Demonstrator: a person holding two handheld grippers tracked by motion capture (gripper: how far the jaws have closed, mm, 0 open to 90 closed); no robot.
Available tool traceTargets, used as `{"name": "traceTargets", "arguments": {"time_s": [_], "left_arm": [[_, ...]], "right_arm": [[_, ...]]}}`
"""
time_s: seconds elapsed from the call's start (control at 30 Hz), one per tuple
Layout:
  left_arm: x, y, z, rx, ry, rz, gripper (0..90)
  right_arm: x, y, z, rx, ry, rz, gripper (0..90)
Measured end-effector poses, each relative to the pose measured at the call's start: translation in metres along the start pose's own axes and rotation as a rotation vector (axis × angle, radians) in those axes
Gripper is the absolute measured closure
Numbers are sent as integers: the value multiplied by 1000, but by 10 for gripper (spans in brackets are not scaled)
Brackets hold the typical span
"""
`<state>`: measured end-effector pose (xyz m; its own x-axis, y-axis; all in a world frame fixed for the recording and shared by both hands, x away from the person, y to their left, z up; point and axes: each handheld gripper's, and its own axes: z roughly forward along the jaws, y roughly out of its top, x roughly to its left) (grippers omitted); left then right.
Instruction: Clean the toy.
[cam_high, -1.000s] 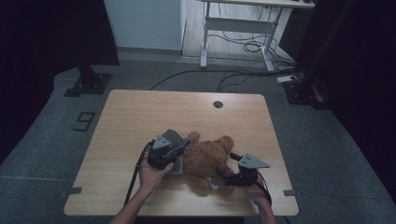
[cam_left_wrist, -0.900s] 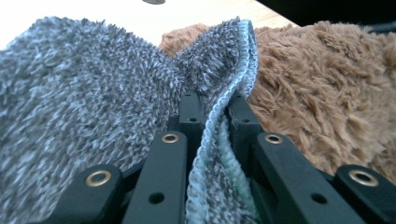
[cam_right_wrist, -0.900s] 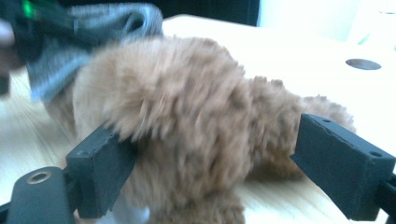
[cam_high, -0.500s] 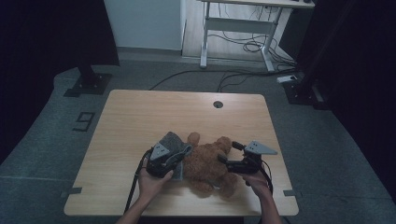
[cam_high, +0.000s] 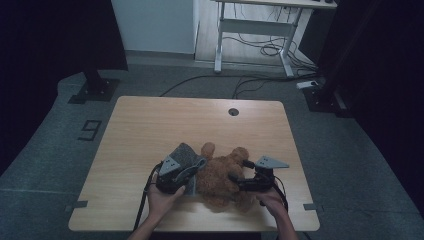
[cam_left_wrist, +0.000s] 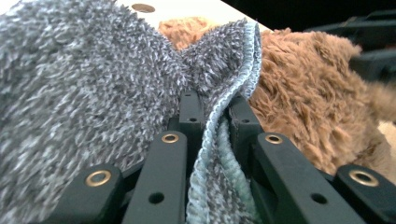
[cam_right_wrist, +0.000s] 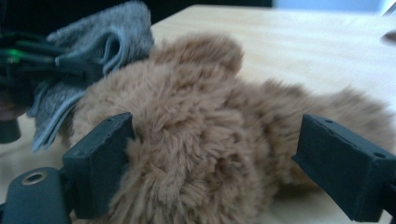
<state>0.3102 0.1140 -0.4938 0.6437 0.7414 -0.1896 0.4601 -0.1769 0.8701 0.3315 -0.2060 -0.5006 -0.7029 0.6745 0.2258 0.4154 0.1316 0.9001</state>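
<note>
Two grips: left gripper (cam_left_wrist: 210, 116) jaws clamped on grey cloth (cam_left_wrist: 84, 79); right gripper (cam_right_wrist: 215, 154) jaws apart, astride brown teddy bear (cam_right_wrist: 201, 135).

A light wooden desk (cam_high: 150, 125) with a round cable hole (cam_high: 233, 111) near its twelve o'clock edge carries a brown plush bear (cam_high: 225, 175) toward six o'clock, a grey cloth (cam_high: 186, 155) touching it at nine.

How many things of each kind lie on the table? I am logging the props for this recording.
Brown plush teddy bear: 1
Grey cloth, clamped in the left gripper: 1
Total: 2
</note>
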Motion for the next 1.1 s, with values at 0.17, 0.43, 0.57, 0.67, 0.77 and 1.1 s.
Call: {"name": "traceTargets", "arguments": {"time_s": [0.17,0.43,0.57,0.67,0.77,1.1], "left_arm": [[-4,-3,-4,-3,-13,-5,788],[-9,14,-9,26,-25,-23,777],[-25,46,3,34,-47,9,775],[-47,72,23,40,-82,50,775],[-71,91,50,73,-109,84,774],[-77,69,102,220,-117,63,782]], "right_arm": [[-1,-11,11,117,30,55,110],[2,-23,14,109,77,51,365],[5,-23,13,81,68,16,510],[10,-22,11,73,53,-38,535],[15,-24,10,57,35,-77,541],[34,-30,9,36,-64,-232,587]]}}
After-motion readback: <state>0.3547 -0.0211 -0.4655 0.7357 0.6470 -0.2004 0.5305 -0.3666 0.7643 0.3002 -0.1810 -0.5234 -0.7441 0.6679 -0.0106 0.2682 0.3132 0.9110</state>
